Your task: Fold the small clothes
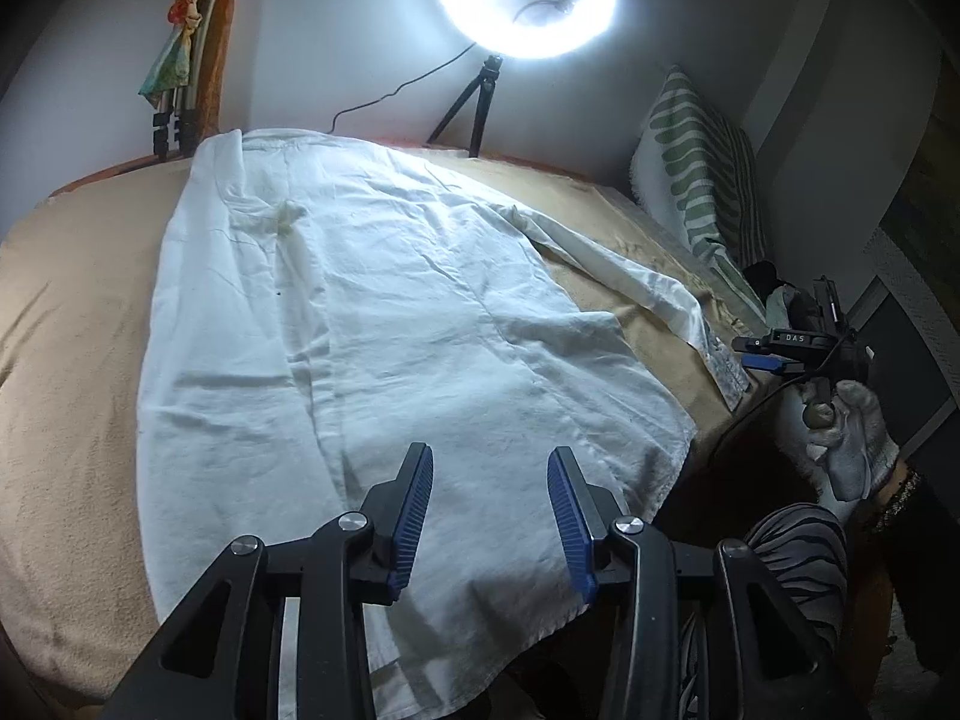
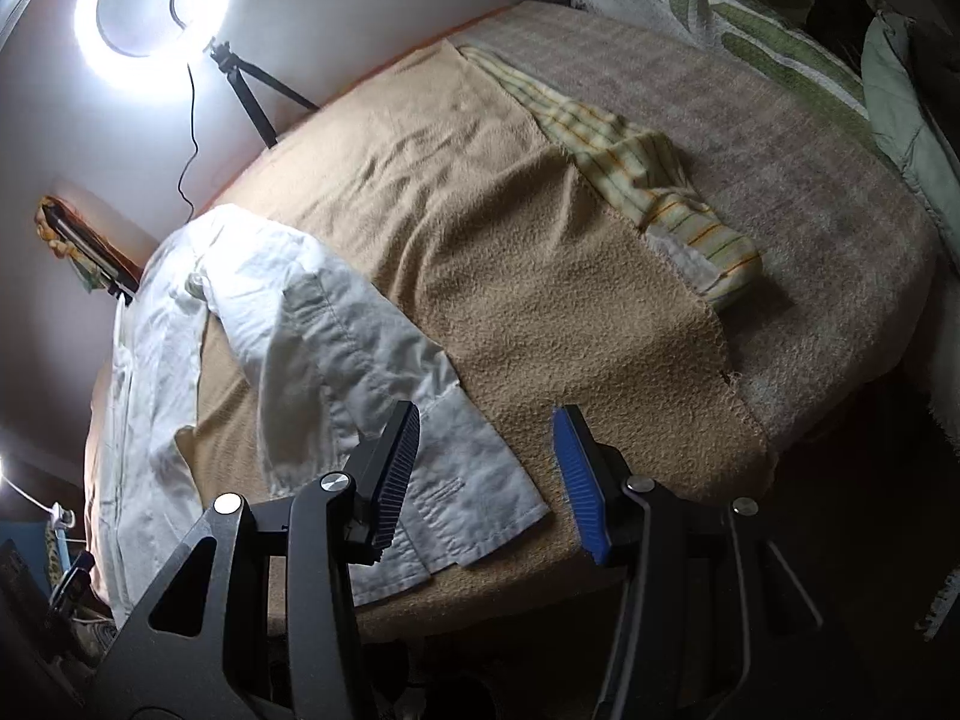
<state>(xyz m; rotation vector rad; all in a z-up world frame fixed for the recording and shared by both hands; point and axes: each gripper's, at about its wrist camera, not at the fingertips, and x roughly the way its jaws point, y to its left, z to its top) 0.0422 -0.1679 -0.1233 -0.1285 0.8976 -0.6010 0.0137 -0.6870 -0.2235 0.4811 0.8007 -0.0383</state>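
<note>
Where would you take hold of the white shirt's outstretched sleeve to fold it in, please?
Grip the cuff end of the sleeve with the right gripper, coming from the near edge of the bed: the cuff lies flat, free, and already sits between the open jaws.

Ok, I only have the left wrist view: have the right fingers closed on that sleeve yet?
Observer: No. The right gripper is open, with nothing pinched; the sleeve's cuff lies just ahead of it.
Operator: Is the cuff flat?
Observer: Yes, it lies spread on the tan blanket near the bed's front edge. The sleeve bunches further up.
Operator: Anything else past the sleeve?
Observer: A yellow-and-green striped cloth lies crumpled, one end tucked under the blanket's edge.
</note>
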